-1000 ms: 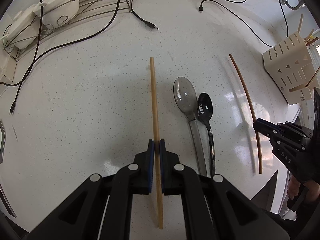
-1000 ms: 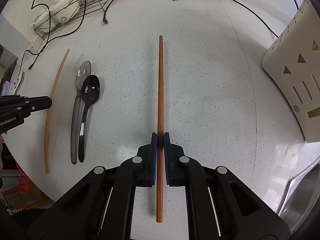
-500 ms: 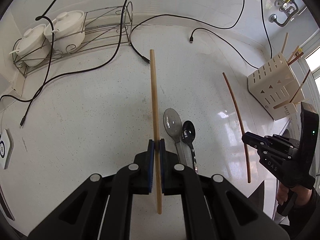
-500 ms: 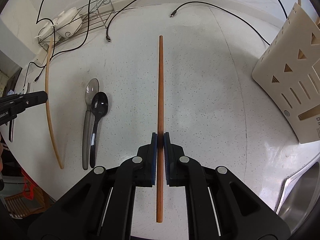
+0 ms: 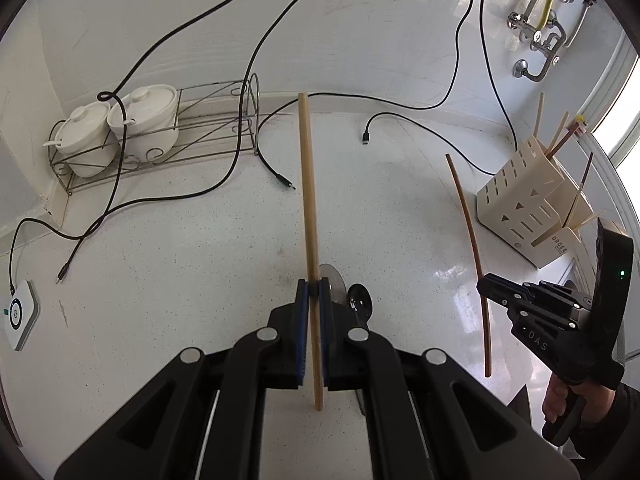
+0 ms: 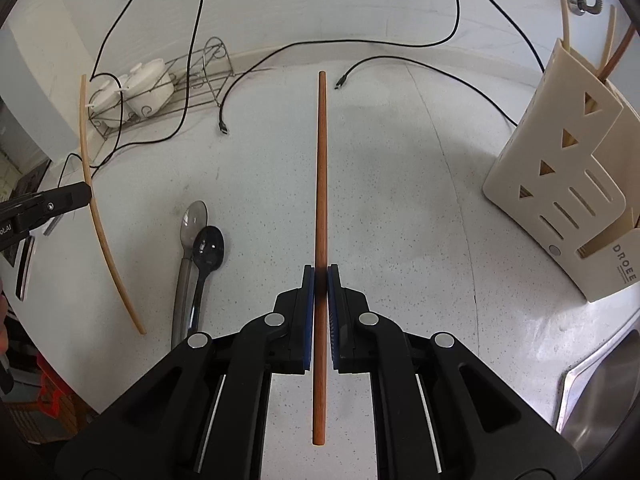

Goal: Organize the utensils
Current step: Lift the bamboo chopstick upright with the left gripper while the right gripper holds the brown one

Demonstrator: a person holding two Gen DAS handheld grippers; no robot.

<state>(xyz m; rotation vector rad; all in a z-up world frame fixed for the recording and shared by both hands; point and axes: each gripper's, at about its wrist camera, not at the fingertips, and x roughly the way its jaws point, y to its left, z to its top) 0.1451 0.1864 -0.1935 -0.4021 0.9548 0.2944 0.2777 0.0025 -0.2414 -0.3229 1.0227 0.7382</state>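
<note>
Above the worktop [image 6: 400, 184], each hand-held gripper pinches one chopstick: left [image 5: 313, 292] a pale chopstick [image 5: 309, 208], right [image 6: 320, 276] a reddish chopstick [image 6: 321, 168]. Several sticks already stand in the holder [image 6: 560, 200]; two spoons [image 6: 200, 248] remain.

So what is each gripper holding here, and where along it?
Left gripper clamps a light chopstick below its middle; right gripper clamps a reddish-brown chopstick likewise, near its lower third.

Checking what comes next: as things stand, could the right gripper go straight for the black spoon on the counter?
Probably not yet: the right gripper has its jaws shut on the dark chopstick. The black spoon lies uncovered beside the grey spoon, so access is otherwise free.
</note>
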